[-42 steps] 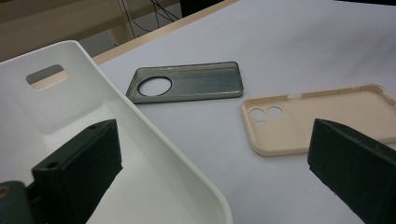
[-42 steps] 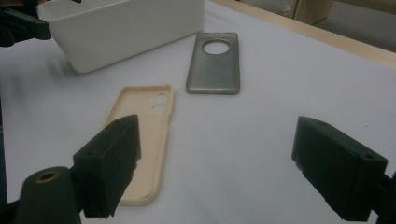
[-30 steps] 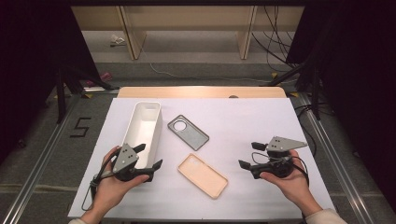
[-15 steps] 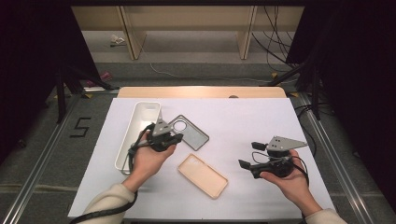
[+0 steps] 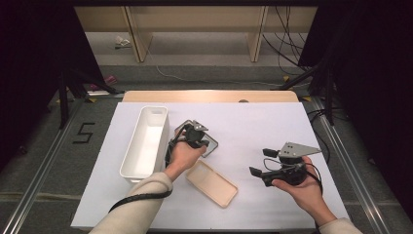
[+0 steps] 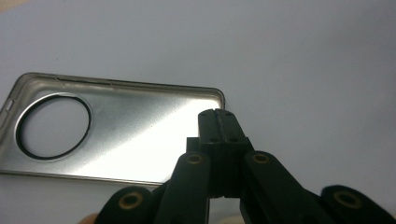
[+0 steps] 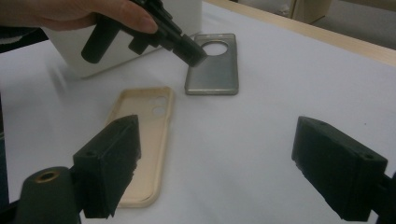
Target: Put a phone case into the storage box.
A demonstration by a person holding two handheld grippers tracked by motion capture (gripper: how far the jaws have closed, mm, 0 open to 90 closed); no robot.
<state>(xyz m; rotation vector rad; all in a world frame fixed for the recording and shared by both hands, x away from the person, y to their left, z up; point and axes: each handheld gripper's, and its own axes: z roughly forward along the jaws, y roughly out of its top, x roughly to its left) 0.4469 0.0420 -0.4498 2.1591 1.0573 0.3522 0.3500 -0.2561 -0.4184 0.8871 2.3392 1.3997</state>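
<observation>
Left gripper point(image 5: 197, 134): I see it centre-left of the high view, over the near end of the grey translucent phone case with a round camera cut-out point(image 6: 116, 130); in its own view the jaws are pressed together with nothing between them, tips above the case's right-hand rim.

Right gripper point(image 5: 272, 168): lower right of the high view, resting in my hand on the white-covered worktop point(image 5: 263, 126); jaws spread wide, holding nothing.

Grey case: lies flat, open side up, at the middle of the high view, just right of the long white plastic bin point(image 5: 146, 141).

Beige phone case point(image 5: 213, 183): flat, open side up, lower centre of the high view, near the grey one but apart from it.

Contact: whether the left tips touch the grey case or hang just above it, I cannot tell from these angles.

Step in hand, as I judge it: picking up the grey case, perhaps for the bin.

Doing it well: I would part the left jaws first, straddle the thin side wall at the corner, and close gently; the case looks soft and may flex or slide on the smooth cover.
</observation>
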